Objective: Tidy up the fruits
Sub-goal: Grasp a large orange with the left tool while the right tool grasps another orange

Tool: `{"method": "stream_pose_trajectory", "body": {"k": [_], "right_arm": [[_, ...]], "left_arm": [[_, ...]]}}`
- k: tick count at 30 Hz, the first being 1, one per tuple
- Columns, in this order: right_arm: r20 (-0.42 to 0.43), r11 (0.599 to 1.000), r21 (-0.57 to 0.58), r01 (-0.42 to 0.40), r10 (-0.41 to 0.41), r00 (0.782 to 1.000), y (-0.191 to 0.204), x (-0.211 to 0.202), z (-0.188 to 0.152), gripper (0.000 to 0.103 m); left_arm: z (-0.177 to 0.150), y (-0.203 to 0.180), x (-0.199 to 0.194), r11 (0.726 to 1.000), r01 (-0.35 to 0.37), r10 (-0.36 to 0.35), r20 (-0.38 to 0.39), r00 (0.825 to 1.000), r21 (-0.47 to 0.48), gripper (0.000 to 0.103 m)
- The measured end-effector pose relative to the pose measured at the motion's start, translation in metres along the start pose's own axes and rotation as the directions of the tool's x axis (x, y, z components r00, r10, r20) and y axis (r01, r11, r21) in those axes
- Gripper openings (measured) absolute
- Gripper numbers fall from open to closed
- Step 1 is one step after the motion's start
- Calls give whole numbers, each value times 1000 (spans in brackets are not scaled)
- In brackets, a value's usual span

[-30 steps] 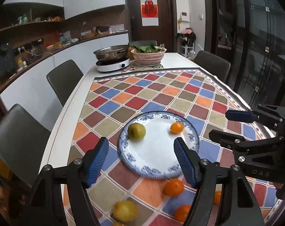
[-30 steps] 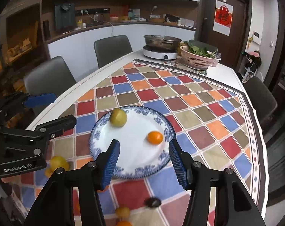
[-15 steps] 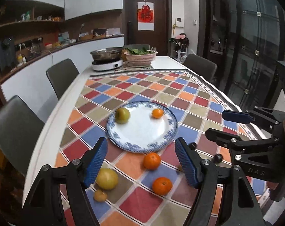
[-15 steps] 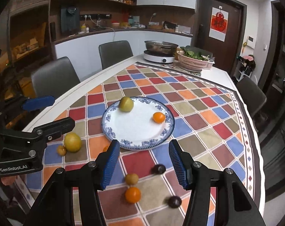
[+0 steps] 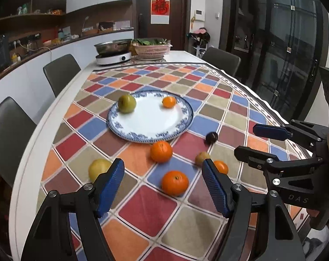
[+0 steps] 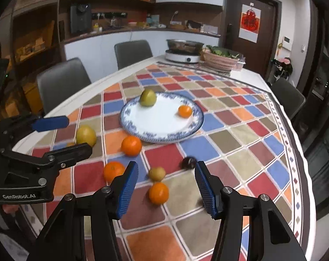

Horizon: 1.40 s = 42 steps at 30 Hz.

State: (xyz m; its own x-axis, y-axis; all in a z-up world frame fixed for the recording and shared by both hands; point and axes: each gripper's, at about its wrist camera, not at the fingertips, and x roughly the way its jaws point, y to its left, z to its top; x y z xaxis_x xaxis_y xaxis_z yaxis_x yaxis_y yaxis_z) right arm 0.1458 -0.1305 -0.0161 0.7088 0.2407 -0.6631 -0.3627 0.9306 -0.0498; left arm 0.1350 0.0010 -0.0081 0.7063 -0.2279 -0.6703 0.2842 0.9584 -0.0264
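A blue-rimmed white plate sits mid-table and holds a green apple and a small orange. Loose on the cloth in front of it lie three oranges, a yellow fruit, a small brownish fruit and a dark round fruit. My left gripper is open and empty above the near orange. My right gripper is open and empty above another orange.
The table wears a checkered cloth. At its far end stand a pot on a hotplate and a pink basket of greens. Grey chairs line the left side; another stands at the far right.
Both grippers have pulled back toward the near table edge. The plate now lies farther away and the loose fruits in front of it have come into view. Both stay open.
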Motion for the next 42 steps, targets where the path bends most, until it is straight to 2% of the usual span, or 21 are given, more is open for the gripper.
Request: {"method": "stream_pose_trajectory", "body": {"k": [11, 25, 26, 31, 36, 40, 42], "right_arm": [[-93, 998, 47, -39, 44, 995, -3, 24, -26, 55], [-158, 996, 71, -54, 65, 985, -5, 50, -37, 53], [-163, 996, 73, -56, 68, 984, -5, 52, -37, 49], [-175, 995, 73, -67, 79, 981, -5, 59, -36, 48], [-192, 994, 75, -78, 91, 977, -5, 68, -35, 40], [-197, 993, 79, -83, 97, 976, -4, 73, -33, 39], [-203, 994, 75, -85, 98, 974, -3, 76, -32, 33]], "left_arm": [[-19, -6, 25, 999, 28, -26, -65, 998, 26, 73], [-27, -6, 61, 996, 70, -61, -141, 988, 56, 68], [-27, -6, 65, 996, 74, -65, -147, 987, 55, 67], [-26, -6, 77, 994, 98, -88, -171, 981, 48, 60], [-26, -7, 86, 992, 117, -108, -189, 976, 40, 50], [-27, -5, 90, 993, 117, -109, -194, 975, 29, 45], [-27, -3, 90, 993, 117, -111, -190, 976, 23, 42]]}}
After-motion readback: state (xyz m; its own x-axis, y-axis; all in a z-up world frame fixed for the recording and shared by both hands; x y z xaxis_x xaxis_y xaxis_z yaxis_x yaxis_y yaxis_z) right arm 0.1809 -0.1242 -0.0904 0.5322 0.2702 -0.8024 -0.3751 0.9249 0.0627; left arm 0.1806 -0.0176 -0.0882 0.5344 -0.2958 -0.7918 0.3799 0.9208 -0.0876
